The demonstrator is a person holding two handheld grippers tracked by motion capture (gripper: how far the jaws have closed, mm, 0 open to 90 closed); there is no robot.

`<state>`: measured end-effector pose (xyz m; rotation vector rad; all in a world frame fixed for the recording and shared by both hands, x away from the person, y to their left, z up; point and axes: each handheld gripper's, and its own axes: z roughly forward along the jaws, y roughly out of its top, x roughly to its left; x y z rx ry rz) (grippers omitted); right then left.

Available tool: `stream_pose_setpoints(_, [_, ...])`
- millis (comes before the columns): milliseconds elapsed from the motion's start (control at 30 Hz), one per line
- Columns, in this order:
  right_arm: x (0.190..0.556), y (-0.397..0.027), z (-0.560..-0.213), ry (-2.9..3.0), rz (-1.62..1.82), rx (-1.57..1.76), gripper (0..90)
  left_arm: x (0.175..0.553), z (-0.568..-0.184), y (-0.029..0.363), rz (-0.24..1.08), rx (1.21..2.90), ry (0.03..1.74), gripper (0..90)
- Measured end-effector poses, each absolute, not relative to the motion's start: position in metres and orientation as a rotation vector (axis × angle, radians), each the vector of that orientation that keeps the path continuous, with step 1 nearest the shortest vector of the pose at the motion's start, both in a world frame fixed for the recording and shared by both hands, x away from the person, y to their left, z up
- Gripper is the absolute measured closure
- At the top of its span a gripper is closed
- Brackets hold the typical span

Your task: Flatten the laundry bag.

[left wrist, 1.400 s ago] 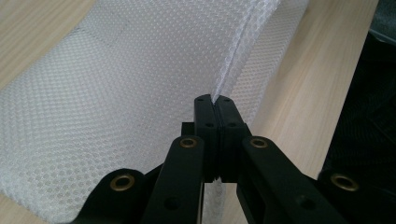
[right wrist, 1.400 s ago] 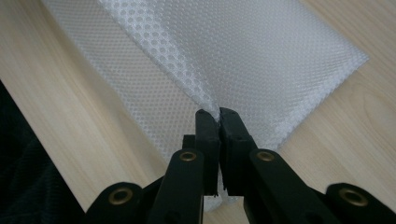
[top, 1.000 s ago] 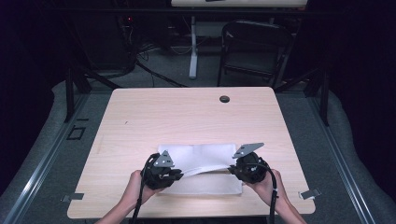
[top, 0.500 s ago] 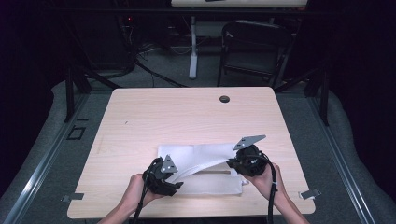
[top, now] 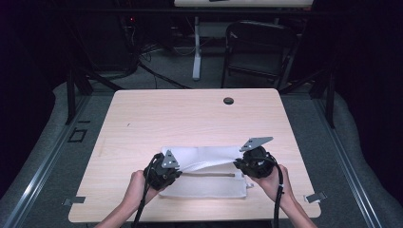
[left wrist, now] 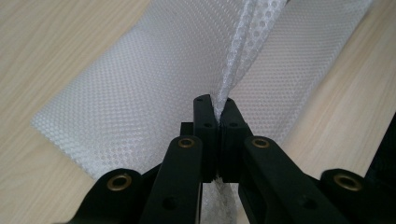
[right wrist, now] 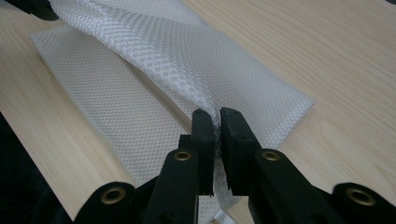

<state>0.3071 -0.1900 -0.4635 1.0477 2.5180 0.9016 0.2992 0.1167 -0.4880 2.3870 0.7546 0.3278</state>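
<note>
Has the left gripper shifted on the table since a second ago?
Yes, slightly. The left gripper, its jaws just closed on the white mesh fabric bag, sits a little nearer the wooden table's front edge than before.

Left gripper (left wrist: pixel 218 109) up close — its two black jaws have just been closing and now pinch a raised fold of white mesh fabric (left wrist: pixel 135 88) tight between them. The fold climbs away toward the top edge, while the rest lies flat on the pale wooden table (left wrist: pixel 56 37) — possibly two layers, hard to tell.
</note>
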Motion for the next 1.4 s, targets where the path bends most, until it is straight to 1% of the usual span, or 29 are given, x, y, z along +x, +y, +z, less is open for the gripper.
stream_pose_setpoints(133, [0.308,-0.195,-0.465,2.513,0.916,1.069,83.2,0.306,-0.474,0.119,0.335,2.357,0.781,88.9])
stream_pose_setpoints(267, [0.309,-0.198,-0.467,2.508,0.917,1.080,82.6,0.314,-0.467,0.119,0.329,2.351,0.801,88.9])
stream_pose_setpoints(333, [0.310,-0.200,-0.468,2.508,0.919,1.090,81.1,0.319,-0.463,0.119,0.320,2.346,0.818,88.9])
stream_pose_setpoints(567, [0.307,-0.210,-0.469,2.502,0.933,1.121,71.6,0.336,-0.448,0.121,0.299,2.341,0.861,88.9])
stream_pose_setpoints(700, [0.299,-0.219,-0.469,2.493,0.936,1.125,69.2,0.342,-0.441,0.122,0.298,2.338,0.878,88.9])
stream_pose_setpoints(767, [0.295,-0.224,-0.471,2.481,0.933,1.131,68.6,0.344,-0.438,0.122,0.319,2.338,0.885,88.9])
stream_pose_setpoints(867, [0.287,-0.229,-0.475,2.484,0.939,1.128,71.3,0.348,-0.434,0.123,0.328,2.328,0.902,88.9])
stream_pose_setpoints(1000, [0.280,-0.226,-0.484,2.517,0.943,1.097,82.0,0.354,-0.431,0.124,0.318,2.328,0.909,88.9])
stream_pose_setpoints(1133, [0.279,-0.210,-0.503,2.608,0.877,1.034,89.0,0.359,-0.431,0.122,0.320,2.335,0.917,88.9])
stream_pose_setpoints(1400, [0.283,-0.176,-0.540,2.717,0.727,0.838,90.0,0.370,-0.430,0.118,0.318,2.343,0.924,88.9])
